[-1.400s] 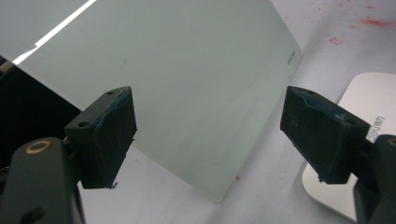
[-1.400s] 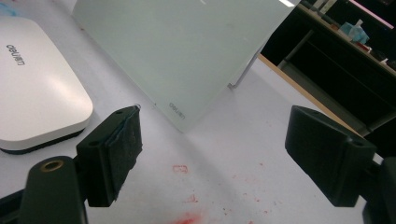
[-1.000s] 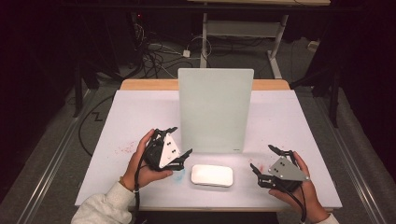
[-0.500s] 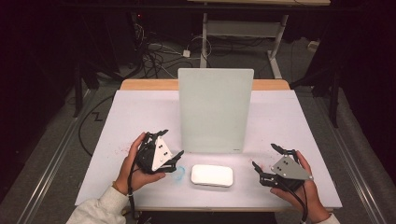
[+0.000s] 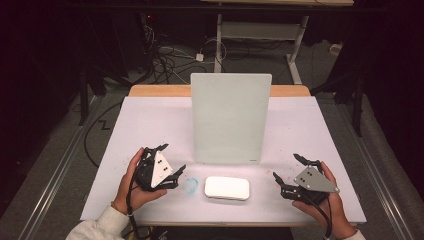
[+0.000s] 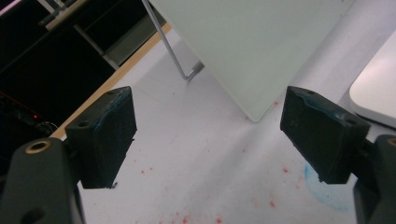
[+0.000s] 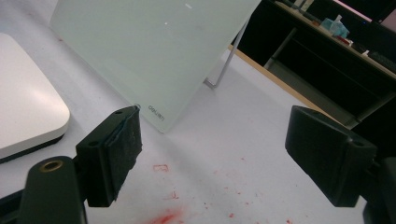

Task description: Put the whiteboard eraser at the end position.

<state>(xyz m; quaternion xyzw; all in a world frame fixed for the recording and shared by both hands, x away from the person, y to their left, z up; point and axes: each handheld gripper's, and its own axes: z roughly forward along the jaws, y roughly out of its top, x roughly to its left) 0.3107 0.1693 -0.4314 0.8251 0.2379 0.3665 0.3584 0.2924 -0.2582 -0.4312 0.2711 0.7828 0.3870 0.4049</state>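
We hold the left tool (image 5: 167, 167) and the right tool (image 5: 290, 175) low over the table (image 5: 140, 125), both released with jaws spread wide and nothing between them. The white eraser (image 5: 226, 188) lies flat between them, near the table's front edge, apart from both. Just behind it stands the glass board (image 5: 231, 117) (leaning back on a thin metal stand).
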